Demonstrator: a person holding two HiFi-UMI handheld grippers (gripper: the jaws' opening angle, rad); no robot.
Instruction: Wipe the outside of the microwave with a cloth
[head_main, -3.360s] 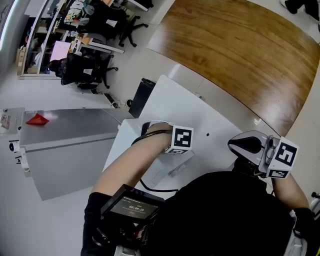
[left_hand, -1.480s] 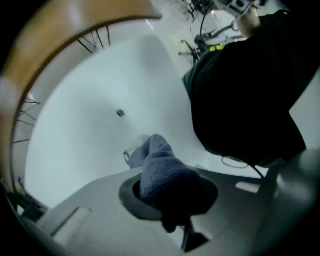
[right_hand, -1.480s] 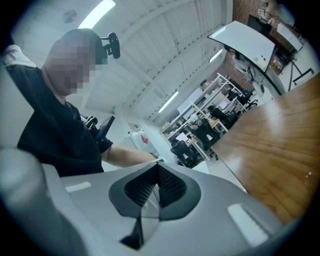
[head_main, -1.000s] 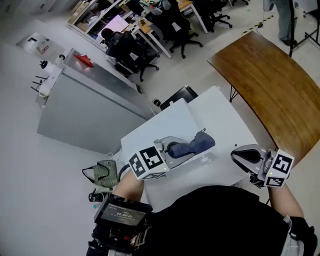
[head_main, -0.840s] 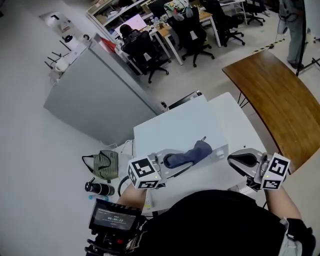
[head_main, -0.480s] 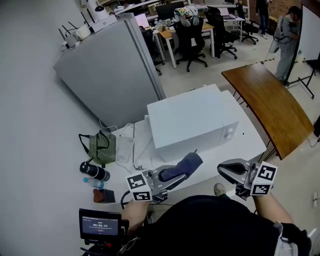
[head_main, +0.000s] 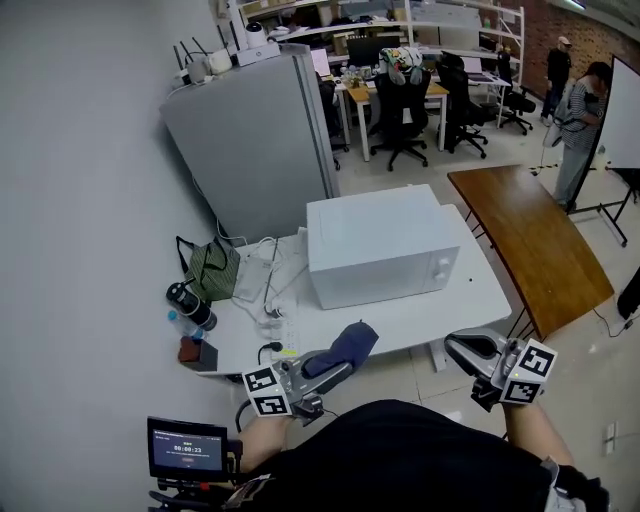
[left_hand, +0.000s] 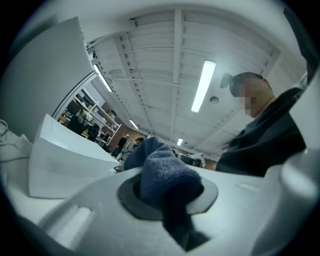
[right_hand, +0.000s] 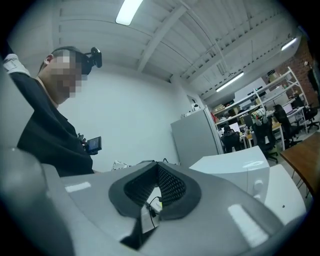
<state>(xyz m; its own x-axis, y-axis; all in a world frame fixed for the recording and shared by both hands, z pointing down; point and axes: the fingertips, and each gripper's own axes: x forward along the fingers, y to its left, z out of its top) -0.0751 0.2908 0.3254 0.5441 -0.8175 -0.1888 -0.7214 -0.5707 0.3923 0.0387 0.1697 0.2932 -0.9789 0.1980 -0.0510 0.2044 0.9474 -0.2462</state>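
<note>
Clamped jaws of the left gripper (head_main: 330, 368) pinch a bunched dark-blue cloth (head_main: 346, 345), off the desk's (head_main: 400, 318) front edge. The right gripper's (head_main: 462, 348) jaws are pressed together, empty, off the front right corner. Bare desk fronts the white microwave (head_main: 375, 245). Only the head view shows the bag (head_main: 212, 268) at the left end.

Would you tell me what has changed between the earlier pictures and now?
The person has stepped back. The left gripper, which was over the top of the microwave, has come away towards the body and now hangs off the near edge of the table. The right gripper drew back with it. Unchanged: the left gripper stays shut on the blue cloth, and the right holds nothing.
</note>
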